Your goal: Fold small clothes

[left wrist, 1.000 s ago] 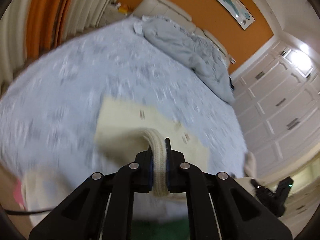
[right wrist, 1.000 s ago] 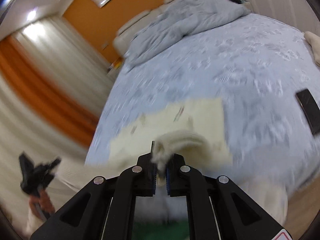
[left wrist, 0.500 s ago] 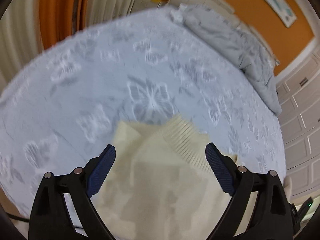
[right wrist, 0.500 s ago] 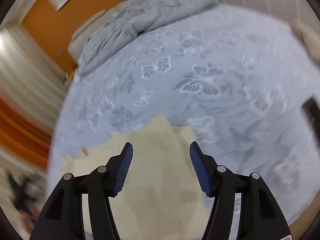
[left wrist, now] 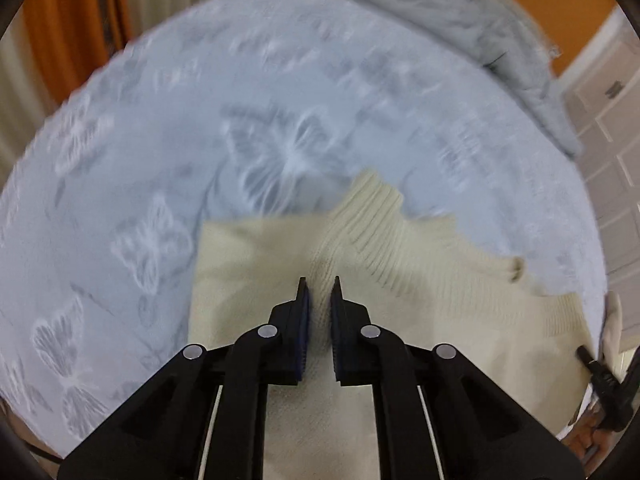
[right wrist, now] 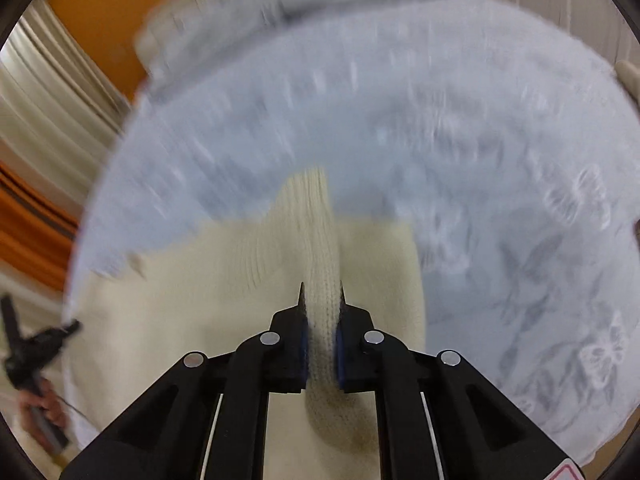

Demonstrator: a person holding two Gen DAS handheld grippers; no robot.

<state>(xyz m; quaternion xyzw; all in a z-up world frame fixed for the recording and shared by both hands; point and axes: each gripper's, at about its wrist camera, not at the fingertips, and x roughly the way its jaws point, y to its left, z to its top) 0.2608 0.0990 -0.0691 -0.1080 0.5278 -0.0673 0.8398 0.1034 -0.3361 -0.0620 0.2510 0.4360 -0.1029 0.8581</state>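
Note:
A cream knit sweater (left wrist: 256, 264) lies on the pale blue butterfly bedspread (left wrist: 168, 128), its ribbed collar pointing away. My left gripper (left wrist: 319, 280) is shut on a pinch of the sweater's knit just below the collar. In the right wrist view the same sweater (right wrist: 192, 304) fills the lower left. My right gripper (right wrist: 321, 286) is shut on a raised ridge of the sweater's knit, which runs up toward the collar (right wrist: 310, 192). The other gripper (right wrist: 28, 344) shows at the left edge of the right wrist view.
A crumpled grey duvet (left wrist: 460, 20) lies at the far end of the bed. White wardrobe doors (left wrist: 616, 152) stand to the right, orange and white curtains (left wrist: 60, 28) to the left. The bedspread (right wrist: 500, 184) stretches wide to the right of the sweater.
Half a second ago both grippers were open over the sweater. Now both have closed on folds of its knit near the collar. Both views are blurred by motion.

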